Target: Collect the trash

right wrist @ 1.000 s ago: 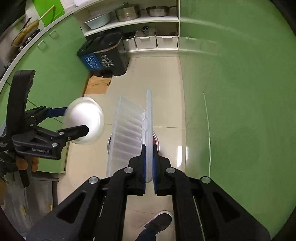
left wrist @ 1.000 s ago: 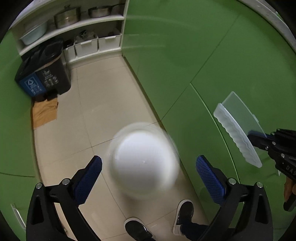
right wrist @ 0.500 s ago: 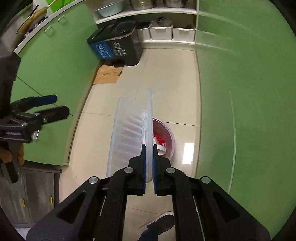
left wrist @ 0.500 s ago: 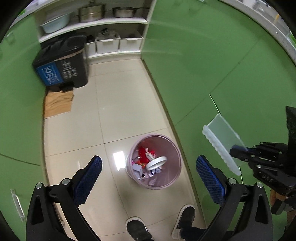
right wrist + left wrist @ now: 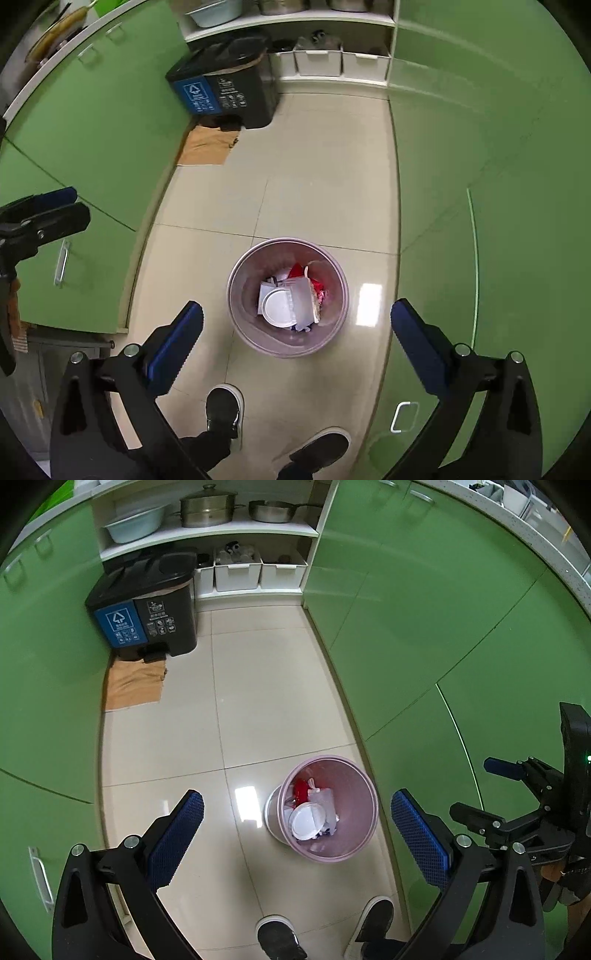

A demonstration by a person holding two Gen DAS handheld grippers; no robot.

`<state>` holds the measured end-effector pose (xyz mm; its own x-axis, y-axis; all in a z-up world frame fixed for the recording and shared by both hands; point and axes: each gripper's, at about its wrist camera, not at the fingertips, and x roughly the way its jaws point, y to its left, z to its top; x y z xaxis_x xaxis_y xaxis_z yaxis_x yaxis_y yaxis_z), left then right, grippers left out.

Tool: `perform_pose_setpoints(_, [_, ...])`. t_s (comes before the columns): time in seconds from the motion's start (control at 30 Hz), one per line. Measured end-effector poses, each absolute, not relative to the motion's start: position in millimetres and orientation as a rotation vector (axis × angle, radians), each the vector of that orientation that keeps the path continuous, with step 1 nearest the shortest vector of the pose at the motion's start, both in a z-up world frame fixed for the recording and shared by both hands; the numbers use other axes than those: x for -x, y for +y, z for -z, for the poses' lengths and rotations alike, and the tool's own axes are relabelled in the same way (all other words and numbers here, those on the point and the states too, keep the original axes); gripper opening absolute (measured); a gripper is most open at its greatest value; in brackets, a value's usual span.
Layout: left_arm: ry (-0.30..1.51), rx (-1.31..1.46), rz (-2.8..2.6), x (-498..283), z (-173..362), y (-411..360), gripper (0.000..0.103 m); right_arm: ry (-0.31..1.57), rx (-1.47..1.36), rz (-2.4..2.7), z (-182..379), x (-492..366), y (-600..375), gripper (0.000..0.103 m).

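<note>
A pink trash bin [image 5: 371,801] stands on the tiled floor below both grippers, also seen in the right wrist view [image 5: 236,273]. Inside it lie a white bowl [image 5: 306,821] [image 5: 279,306], a clear plastic tray [image 5: 301,295] and red and white scraps. My left gripper [image 5: 299,836] hangs open and empty above the bin's left side. My right gripper [image 5: 297,349] hovers straight over the bin, its jaws opening wide with nothing between them. Each gripper shows in the other's view: the right gripper [image 5: 484,792] at the right edge, the left gripper [image 5: 74,206] at the left edge.
Green cabinets wall the narrow floor on both sides. A black and blue recycling bin [image 5: 144,609] and a sheet of cardboard [image 5: 135,683] sit at the far left. Shelves with pots and white boxes [image 5: 236,570] close the far end. The person's shoes [image 5: 221,410] stand just before the bin.
The white bowl dropped from my open left gripper into the bin. My right gripper went from shut on the clear tray to wide open, and the tray now lies in the bin.
</note>
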<state>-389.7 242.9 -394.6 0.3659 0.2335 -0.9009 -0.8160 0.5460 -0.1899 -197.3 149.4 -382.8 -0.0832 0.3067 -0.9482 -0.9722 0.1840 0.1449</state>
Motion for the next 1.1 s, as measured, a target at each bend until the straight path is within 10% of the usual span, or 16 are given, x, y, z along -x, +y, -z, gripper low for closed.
perform_pose_setpoints(1.1, [0.894, 0.498, -0.539, 285.4, 57.0, 123.0, 0.097, 1.054, 0.519, -1.119, 10.6, 119.9, 11.9, 0.100])
